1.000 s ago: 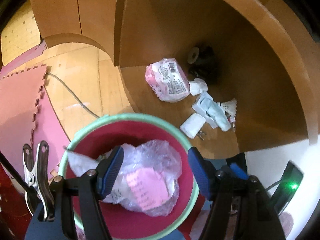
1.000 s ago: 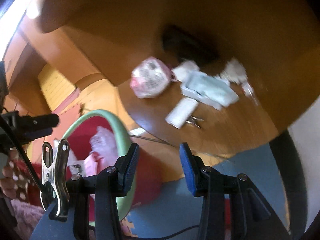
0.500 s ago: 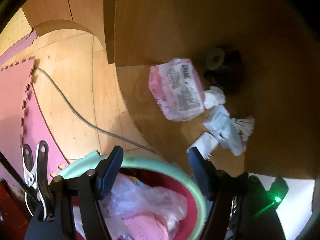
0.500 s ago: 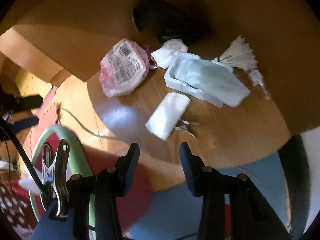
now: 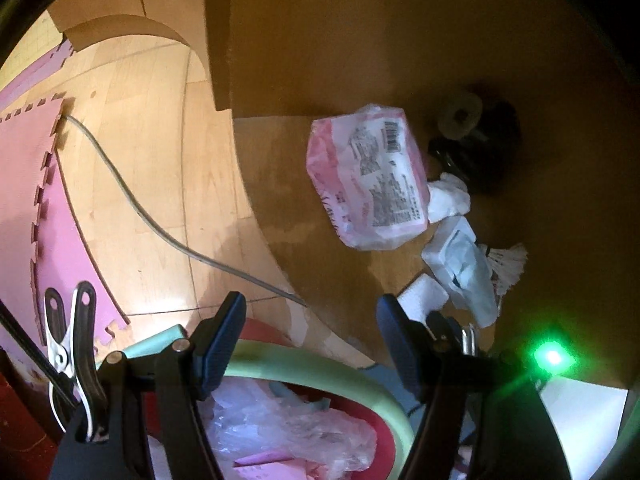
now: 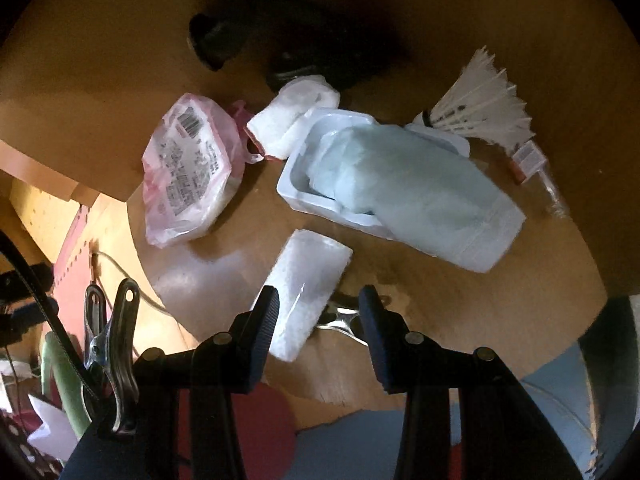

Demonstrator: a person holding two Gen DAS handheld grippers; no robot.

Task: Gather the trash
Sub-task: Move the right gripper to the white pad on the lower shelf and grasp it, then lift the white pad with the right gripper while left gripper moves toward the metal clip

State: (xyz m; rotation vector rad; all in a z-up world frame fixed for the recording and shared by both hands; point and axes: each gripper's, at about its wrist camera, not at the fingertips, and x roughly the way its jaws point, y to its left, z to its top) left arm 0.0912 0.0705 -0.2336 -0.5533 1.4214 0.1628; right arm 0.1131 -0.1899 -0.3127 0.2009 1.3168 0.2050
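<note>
Several scraps of trash lie together on your round wooden table (image 6: 460, 300): a folded white tissue (image 6: 304, 284) nearest the table's near edge, a white tray (image 6: 316, 184) stuffed with a pale blue wrapper (image 6: 420, 196) behind it, a pink printed bag (image 6: 188, 172) to the left close to the table's left edge, and a crumpled white wad (image 6: 292, 120) touching the tray's far corner. A white shuttlecock (image 6: 484, 108) sits at the far right beside the tray, with a small clear wrapper (image 6: 532, 160) just past it, and a dark object (image 6: 248, 32) lies well back in shadow. Your right gripper (image 6: 318, 312) hangs over the tissue's near end, its fingers (image 6: 268, 316) partly apart and holding nothing; a metal clip (image 6: 344, 320) lies on the wood between them. Bare wood stays open in front of the pink bag and to the right of the tissue, toward the table's rim. Your left gripper (image 5: 310, 332) stands wide apart and empty above the green rim of the red bin (image 5: 320, 368), which sits on the floor just off the table's edge and already holds a clear plastic bag (image 5: 288, 432) and pink paper. A grey cable (image 5: 160, 232) crosses the wooden floor (image 5: 152, 160) beside pink foam mats (image 5: 36, 184).
</note>
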